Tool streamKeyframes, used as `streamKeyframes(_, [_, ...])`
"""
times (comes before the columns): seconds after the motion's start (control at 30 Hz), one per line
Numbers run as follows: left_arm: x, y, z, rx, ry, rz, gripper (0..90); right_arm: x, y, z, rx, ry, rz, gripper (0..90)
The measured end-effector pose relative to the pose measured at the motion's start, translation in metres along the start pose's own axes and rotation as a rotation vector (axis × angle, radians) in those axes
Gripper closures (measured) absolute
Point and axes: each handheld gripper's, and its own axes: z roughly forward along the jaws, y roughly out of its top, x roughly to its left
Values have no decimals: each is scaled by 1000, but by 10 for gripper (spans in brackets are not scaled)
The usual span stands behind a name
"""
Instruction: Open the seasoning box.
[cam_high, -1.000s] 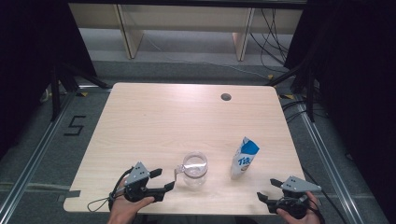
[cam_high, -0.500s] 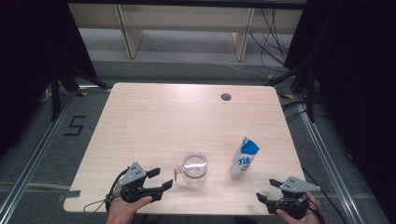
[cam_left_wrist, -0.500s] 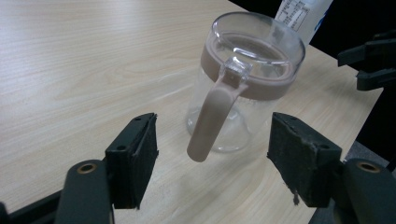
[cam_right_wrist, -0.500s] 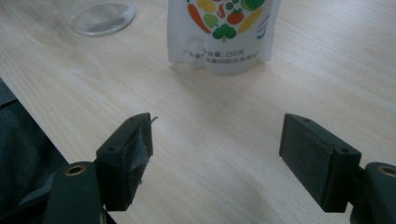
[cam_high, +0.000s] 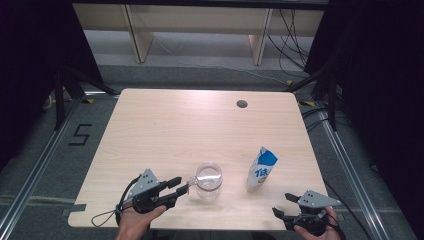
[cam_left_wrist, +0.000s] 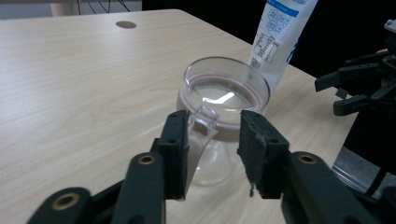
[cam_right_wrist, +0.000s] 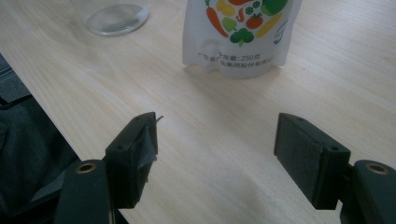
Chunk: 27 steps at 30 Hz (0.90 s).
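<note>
Wood table (cam_high: 150, 130): clear cup (cam_high: 208, 180) near front edge. Left gripper (cam_high: 183, 186) jaws, just closing, bracket its handle tab without a visible pinch. Right gripper (cam_high: 281, 205) gapes empty. Cup looks light, rigid, slick; grip tab.

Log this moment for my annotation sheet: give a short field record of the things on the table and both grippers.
surface: wooden table
cup: clear plastic cup with handle, upright near the front edge
pouch: white and blue pouch, standing right of the cup
left gripper: jaws just been closing around the cup's handle, one pad at it, the other still apart
right gripper: open, nothing between the jaws, short of the pouch
</note>
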Motion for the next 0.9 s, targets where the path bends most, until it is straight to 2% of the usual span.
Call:
streamKeyframes(0.07, [-1, 4, 2, -2, -4, 32, 683, 2, 0, -1, 2, -19, -4, 318])
streamKeyframes(0.1, [-2, 5, 3, -6, -5, 24, 707, 2, 1, 0, -7, -25, -27, 319])
streamKeyframes(0.13, [-2, 6, 5, -15, -22, 35, 726, 4, 1, -1, -6, -16, -14, 322])
streamKeyframes(0.17, [-3, 8, 6, -16, -17, 36, 744, 4, 2, 0, -6, 3, -40, 330])
streamKeyframes(0.2, [-4, 10, 7, -12, -7, 47, 760, 5, 3, 0, -24, -13, -59, 338])
streamKeyframes(0.23, [-5, 11, 9, -11, -8, 51, 773, 6, 3, 1, -27, 1, -55, 344])
streamKeyframes(0.27, [-5, 13, 12, -21, -16, 58, 787, 8, 4, 0, -24, -9, -55, 351])
streamKeyframes(0.3, [-6, 14, 13, -9, -8, 66, 799, 8, 5, 1, -30, -1, -74, 352])
streamKeyframes(0.37, [-6, 15, 16, -5, -9, 75, 819, 10, 5, 1, -31, 3, -64, 365])
streamKeyframes(0.4, [-6, 15, 18, -9, -12, 73, 827, 11, 6, 1, -45, -5, -85, 374])
streamKeyframes(0.43, [-6, 16, 19, -5, -10, 75, 836, 12, 6, 1, -32, 12, -71, 380])
streamKeyframes(0.47, [-5, 17, 20, 3, -4, 84, 845, 13, 6, 1, -43, 6, -75, 386])
streamKeyframes(0.5, [-5, 16, 21, -1, -3, 76, 851, 13, 7, 2, -52, 7, -84, 395])
streamKeyframes(0.6, [-5, 16, 24, 9, 4, 82, 864, 17, 8, 3, -53, 19, -95, 425])
streamKeyframes(0.7, [-5, 14, 27, 11, -11, 74, 866, 22, 9, 5, -50, 37, -106, 447])
streamKeyframes(0.77, [-4, 15, 28, 22, -5, 85, 869, 23, 11, 6, -69, 29, -136, 468])
streamKeyframes(0.8, [-3, 15, 28, 22, -7, 83, 870, 25, 11, 7, -72, 38, -134, 469])
streamKeyframes(0.83, [-3, 14, 29, 18, -8, 66, 872, 25, 12, 8, -70, 29, -155, 471])
streamKeyframes(0.9, [-1, 14, 29, 23, 0, 79, 873, 27, 12, 9, -63, 39, -136, 472])
